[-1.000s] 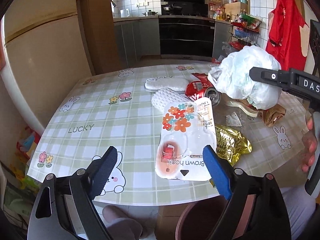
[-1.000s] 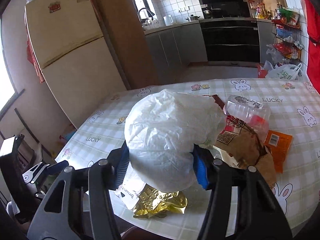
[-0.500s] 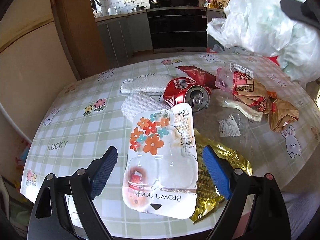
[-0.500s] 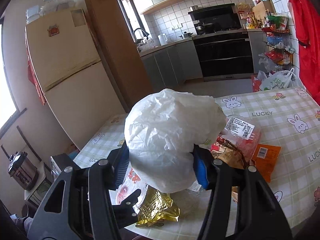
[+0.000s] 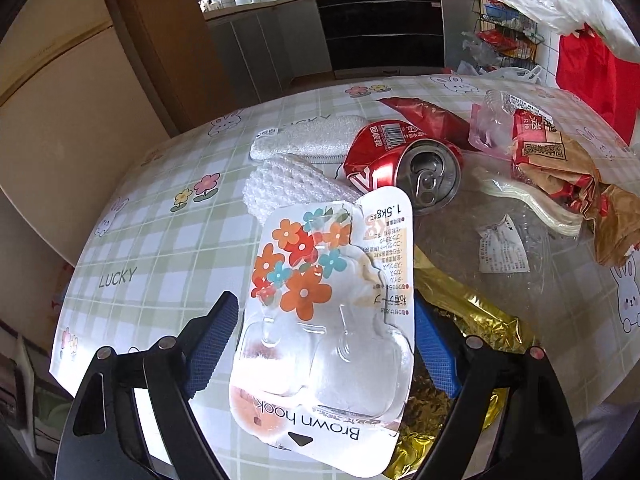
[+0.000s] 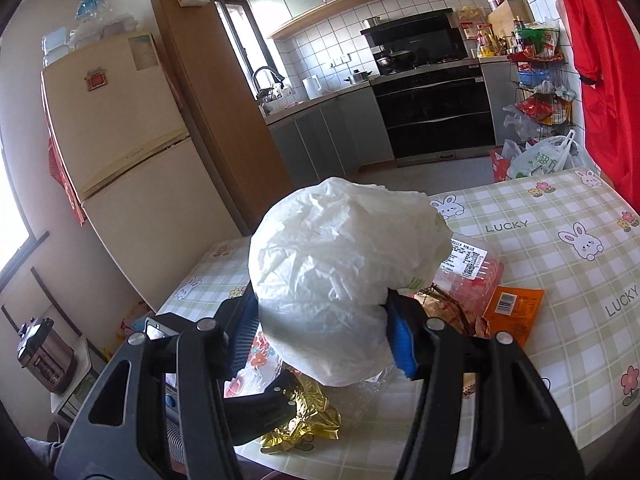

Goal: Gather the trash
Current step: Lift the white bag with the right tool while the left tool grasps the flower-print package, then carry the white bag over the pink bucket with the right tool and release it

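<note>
Left gripper (image 5: pixel 324 344) straddles a hook pack (image 5: pixel 332 320); right gripper (image 6: pixel 320 332) grips a white bag (image 6: pixel 340 272).
Left jaws stand wide on either side of the pack, their pads clear of it, on the table (image 5: pixel 160 240). Beyond lie a gold wrapper (image 5: pixel 476 320), a crushed can (image 5: pixel 400 164) and brown wrappers (image 5: pixel 560 168). Right jaws, half closed, pinch the crumpled bag above the table's litter.
</note>
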A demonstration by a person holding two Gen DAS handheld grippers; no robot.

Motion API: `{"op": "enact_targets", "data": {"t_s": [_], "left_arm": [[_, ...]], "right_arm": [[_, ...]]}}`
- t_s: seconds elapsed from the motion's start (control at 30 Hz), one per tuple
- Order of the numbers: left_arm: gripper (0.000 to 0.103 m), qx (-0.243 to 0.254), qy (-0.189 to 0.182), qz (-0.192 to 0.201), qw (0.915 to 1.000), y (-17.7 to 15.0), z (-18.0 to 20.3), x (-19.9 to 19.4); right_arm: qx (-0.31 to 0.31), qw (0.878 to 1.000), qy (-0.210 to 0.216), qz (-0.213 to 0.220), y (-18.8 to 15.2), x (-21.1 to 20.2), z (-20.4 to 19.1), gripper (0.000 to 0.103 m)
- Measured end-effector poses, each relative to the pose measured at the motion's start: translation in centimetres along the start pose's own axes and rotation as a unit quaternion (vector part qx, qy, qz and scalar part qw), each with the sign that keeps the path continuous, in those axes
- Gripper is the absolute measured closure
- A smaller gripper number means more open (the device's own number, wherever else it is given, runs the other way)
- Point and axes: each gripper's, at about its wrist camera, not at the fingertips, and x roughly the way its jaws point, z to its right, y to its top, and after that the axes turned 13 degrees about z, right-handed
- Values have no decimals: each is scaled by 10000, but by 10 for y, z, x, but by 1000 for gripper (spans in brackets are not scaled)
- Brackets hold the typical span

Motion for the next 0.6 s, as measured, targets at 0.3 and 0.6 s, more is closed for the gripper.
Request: {"op": "enact_targets", "data": {"t_s": [0.3, 0.6], "left_arm": [[76, -754, -461, 258, 9958, 5, -38, -19], [78, -1539, -496, 758, 9839, 10, -100, -64]], "right_arm": [[-54, 10000, 29, 32, 1, -5, -4, 46], [-81, 9999, 138, -15, -4, -8, -12, 46]]}}
